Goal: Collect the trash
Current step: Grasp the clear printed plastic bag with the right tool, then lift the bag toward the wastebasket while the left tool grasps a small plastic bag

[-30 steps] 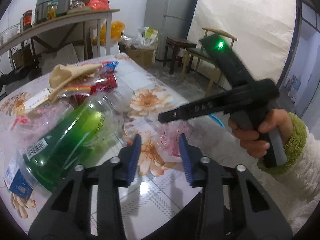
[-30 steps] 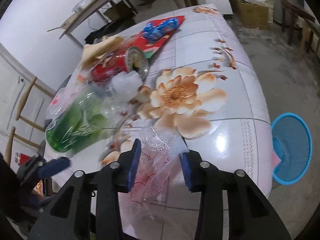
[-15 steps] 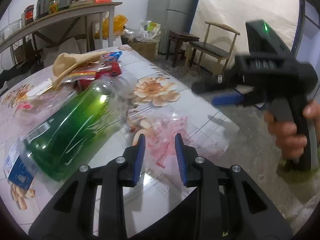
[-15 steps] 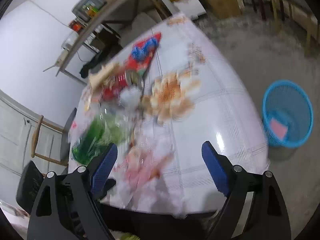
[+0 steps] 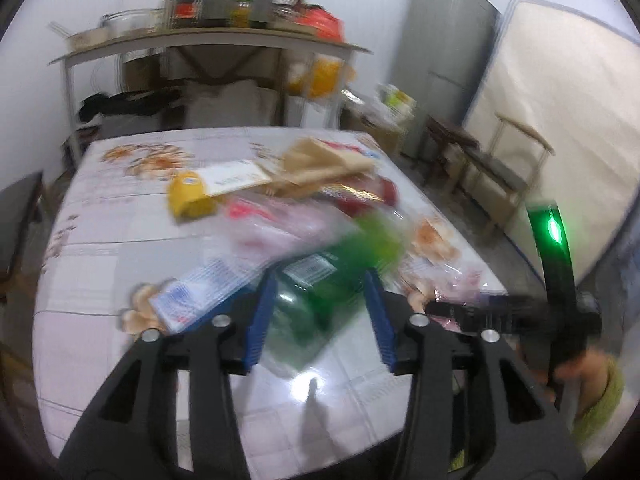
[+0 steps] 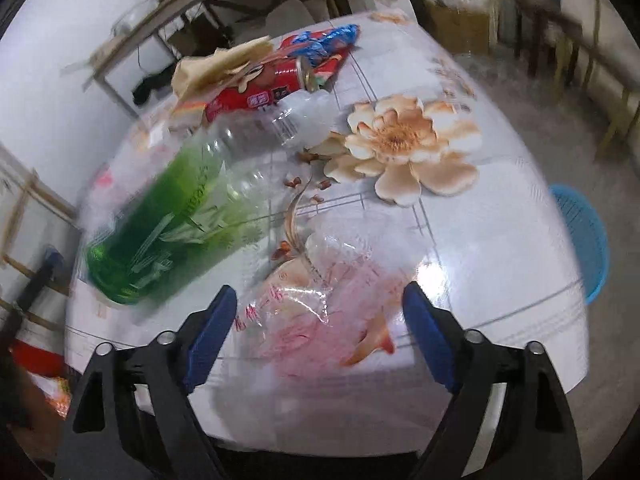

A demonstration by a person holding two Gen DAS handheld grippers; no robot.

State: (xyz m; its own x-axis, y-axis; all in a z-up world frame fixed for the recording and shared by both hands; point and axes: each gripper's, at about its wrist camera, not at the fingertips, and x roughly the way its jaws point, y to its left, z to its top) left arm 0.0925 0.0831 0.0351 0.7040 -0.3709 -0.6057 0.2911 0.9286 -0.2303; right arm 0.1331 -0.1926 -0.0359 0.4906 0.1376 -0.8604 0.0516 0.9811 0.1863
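A green plastic bottle (image 5: 340, 264) lies on its side on the flowered table (image 5: 120, 248). Its base sits between the blue pads of my left gripper (image 5: 320, 300), whose jaws are opening and do not press on it. The right wrist view shows the same bottle (image 6: 172, 216) at left. A crumpled clear plastic bag with red print (image 6: 320, 304) lies near the table's front edge. My right gripper (image 6: 320, 292) straddles it with jaws wide and closing, pads off it.
A red can (image 6: 256, 88), brown paper (image 6: 216, 64), a red-blue wrapper (image 6: 324, 40) and a yellow item (image 5: 188, 196) lie further back. A blue basket (image 6: 584, 236) stands on the floor right of the table. A shelf unit (image 5: 208, 40) and chairs stand behind.
My left gripper swung left from the plastic bag to the green bottle's base and widened. My right gripper let go of the bag, pulled back, opened wide, and came low over it again.
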